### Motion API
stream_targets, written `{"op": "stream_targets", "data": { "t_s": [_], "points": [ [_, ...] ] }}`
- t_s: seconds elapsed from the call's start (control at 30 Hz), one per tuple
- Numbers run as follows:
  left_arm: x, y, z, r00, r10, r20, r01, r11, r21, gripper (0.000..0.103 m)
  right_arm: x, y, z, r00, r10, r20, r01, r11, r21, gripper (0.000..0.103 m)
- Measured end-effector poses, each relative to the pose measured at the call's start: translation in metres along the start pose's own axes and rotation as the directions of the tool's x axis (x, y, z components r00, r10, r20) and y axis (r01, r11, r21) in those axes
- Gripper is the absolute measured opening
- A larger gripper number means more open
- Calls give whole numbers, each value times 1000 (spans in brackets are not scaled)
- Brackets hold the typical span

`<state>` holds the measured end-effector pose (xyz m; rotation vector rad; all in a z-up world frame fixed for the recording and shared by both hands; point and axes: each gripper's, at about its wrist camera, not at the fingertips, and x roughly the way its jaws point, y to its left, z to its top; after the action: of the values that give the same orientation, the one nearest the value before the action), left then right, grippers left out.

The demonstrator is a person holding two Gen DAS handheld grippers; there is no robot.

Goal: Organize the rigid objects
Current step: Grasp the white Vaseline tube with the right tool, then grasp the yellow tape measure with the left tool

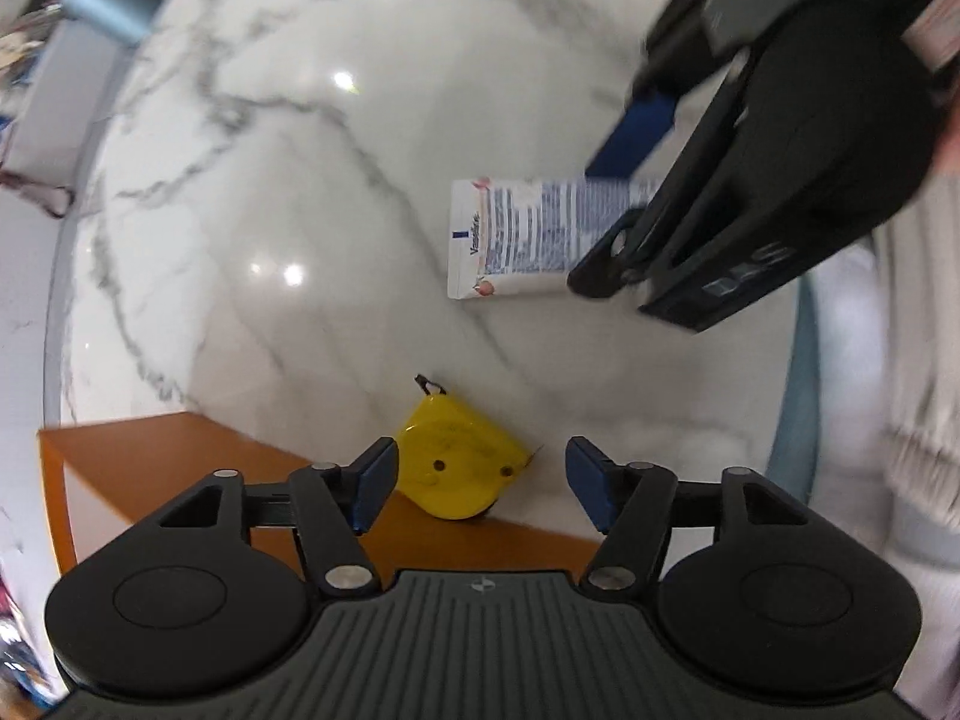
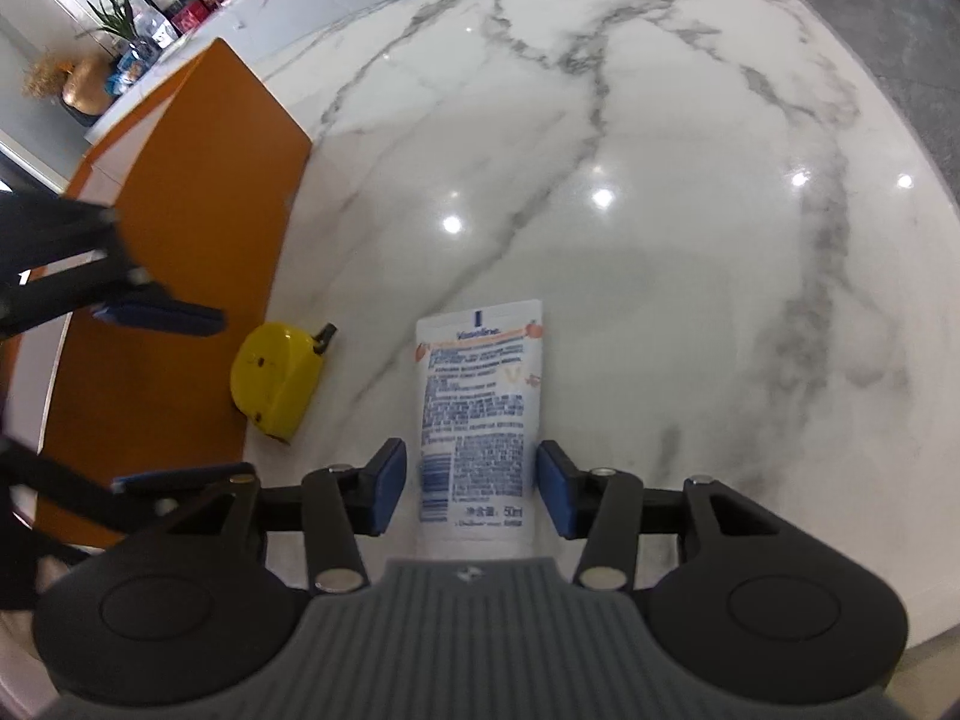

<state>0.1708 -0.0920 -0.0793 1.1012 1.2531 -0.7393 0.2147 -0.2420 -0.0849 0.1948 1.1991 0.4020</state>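
Note:
A yellow tape measure (image 1: 456, 468) lies on the marble table, leaning against the edge of an orange box (image 1: 180, 450). My left gripper (image 1: 482, 468) points down at it and is open, with blue pads on either side and clear of it. In the right wrist view the tape measure (image 2: 276, 378) sits beside the orange box (image 2: 198, 180), under the left gripper (image 2: 180, 396). A white printed cream tube (image 2: 474, 390) lies flat on the table. My right gripper (image 2: 471, 468) straddles its lower end, with a thin gap at the left pad. The tube (image 1: 522, 234) and right gripper (image 1: 618, 198) also show in the left wrist view.
The white marble table (image 2: 600, 120) stretches wide beyond the tube. A shelf with a plant and boxes (image 2: 120, 30) stands past the orange box. A person's pale sleeve (image 1: 912, 390) is at the right edge.

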Motion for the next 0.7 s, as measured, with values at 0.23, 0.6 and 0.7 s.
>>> {"op": "stream_targets", "data": {
  "t_s": [0.23, 0.6, 0.7],
  "points": [
    [30, -3, 5, 992, 26, -127, -6, 987, 158, 80, 2, -8, 2, 998, 70, 10, -70, 997, 20, 53],
    [43, 13, 7, 983, -39, -180, 52, 996, 70, 75, 3, -8, 4, 996, 84, 12, -84, 996, -15, 47],
    [39, 25, 4, 987, -88, -136, 79, 994, -70, 71, 2, -14, 4, 997, 76, 20, -77, 997, 14, 36]
  ]
}}
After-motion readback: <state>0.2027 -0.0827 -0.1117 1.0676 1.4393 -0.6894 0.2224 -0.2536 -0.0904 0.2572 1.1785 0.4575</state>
